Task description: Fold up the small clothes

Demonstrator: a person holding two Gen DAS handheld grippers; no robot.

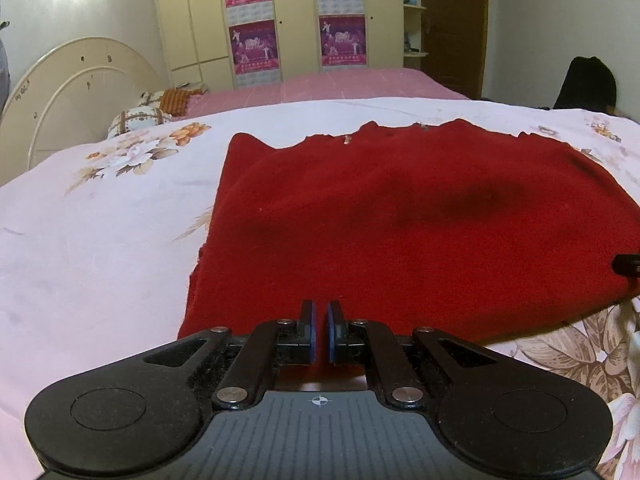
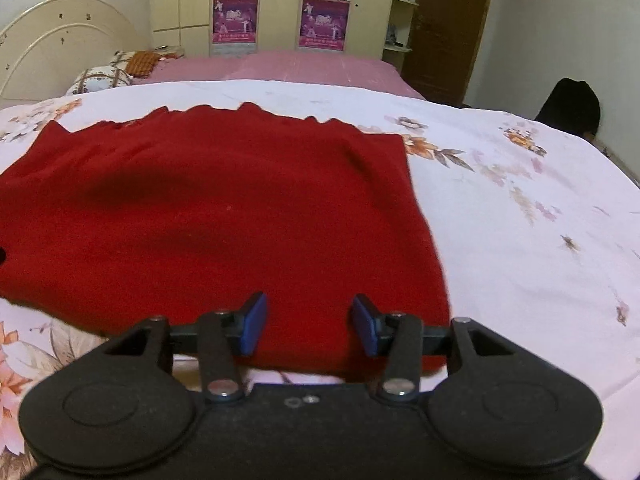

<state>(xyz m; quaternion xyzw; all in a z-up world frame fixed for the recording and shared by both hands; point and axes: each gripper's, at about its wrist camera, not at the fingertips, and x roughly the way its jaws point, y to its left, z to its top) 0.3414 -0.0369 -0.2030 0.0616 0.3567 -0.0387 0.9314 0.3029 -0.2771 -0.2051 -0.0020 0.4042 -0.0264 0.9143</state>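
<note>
A dark red knitted garment (image 1: pixel 400 220) lies flat on the floral bedspread (image 1: pixel 100 240), folded into a rough rectangle. My left gripper (image 1: pixel 321 328) hangs over its near left edge, jaws nearly closed with a thin gap, nothing seen between them. In the right wrist view the same garment (image 2: pixel 224 216) fills the middle. My right gripper (image 2: pixel 308 324) is open over its near right edge, blue pads (image 2: pixel 254 324) apart, cloth below them. The right gripper's tip shows at the left view's right edge (image 1: pixel 628 266).
The white floral bedspread (image 2: pixel 520 220) spreads around the garment. Behind it lie a pink sheet (image 1: pixel 340 84), pillows (image 1: pixel 136 118) and a cream headboard (image 1: pixel 72 92). A wardrobe with posters (image 1: pixel 296 16) and a brown door (image 2: pixel 448 28) stand at the back. A dark object (image 2: pixel 570 106) sits right.
</note>
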